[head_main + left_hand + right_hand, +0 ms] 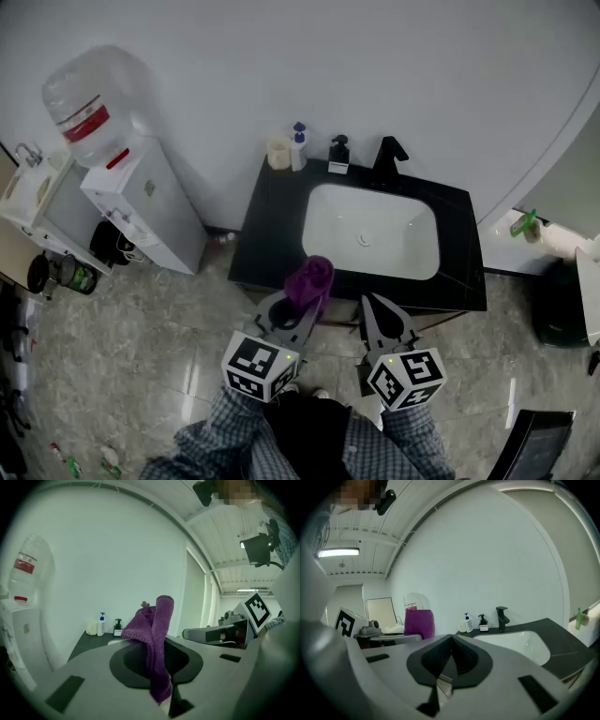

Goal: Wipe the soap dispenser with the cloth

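The left hand-held gripper (298, 314) pinches the purple cloth (312, 278), which stands up above its jaws. The right hand-held gripper (375, 306) is pressed together, holding nothing.

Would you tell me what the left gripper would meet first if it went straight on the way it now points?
Probably the white wall behind the sink: the left gripper, shut on the purple cloth, looks over the countertop. Depth is unclear.
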The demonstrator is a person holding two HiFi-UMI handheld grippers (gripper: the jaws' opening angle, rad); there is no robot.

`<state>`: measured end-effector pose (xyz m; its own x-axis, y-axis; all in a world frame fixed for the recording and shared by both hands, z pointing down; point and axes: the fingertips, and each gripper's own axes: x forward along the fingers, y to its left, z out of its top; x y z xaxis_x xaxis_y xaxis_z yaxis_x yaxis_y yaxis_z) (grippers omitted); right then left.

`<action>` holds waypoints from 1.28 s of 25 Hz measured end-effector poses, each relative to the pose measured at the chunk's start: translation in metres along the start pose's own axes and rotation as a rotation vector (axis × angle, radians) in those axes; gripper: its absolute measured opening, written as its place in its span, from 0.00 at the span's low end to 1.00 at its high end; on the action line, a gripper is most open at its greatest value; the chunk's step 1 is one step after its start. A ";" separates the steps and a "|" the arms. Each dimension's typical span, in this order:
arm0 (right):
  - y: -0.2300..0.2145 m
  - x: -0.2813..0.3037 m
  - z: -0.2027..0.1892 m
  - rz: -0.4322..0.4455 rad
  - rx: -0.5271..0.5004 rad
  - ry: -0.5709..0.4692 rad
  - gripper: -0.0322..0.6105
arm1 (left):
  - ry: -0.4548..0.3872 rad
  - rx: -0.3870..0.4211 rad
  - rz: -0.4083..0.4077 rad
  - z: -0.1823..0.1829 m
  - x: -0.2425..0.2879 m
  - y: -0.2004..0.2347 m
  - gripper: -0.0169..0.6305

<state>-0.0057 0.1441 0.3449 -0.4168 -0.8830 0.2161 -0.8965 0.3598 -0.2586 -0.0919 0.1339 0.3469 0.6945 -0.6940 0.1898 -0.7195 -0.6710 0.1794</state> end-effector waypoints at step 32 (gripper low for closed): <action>-0.005 -0.032 0.008 0.040 0.004 -0.035 0.08 | -0.037 0.028 0.061 0.011 -0.016 -0.026 0.11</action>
<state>0.0131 0.1684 0.3312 -0.4463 -0.8781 0.1724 -0.8787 0.3935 -0.2703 -0.0846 0.1598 0.3290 0.6491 -0.7429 0.1637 -0.7607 -0.6334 0.1416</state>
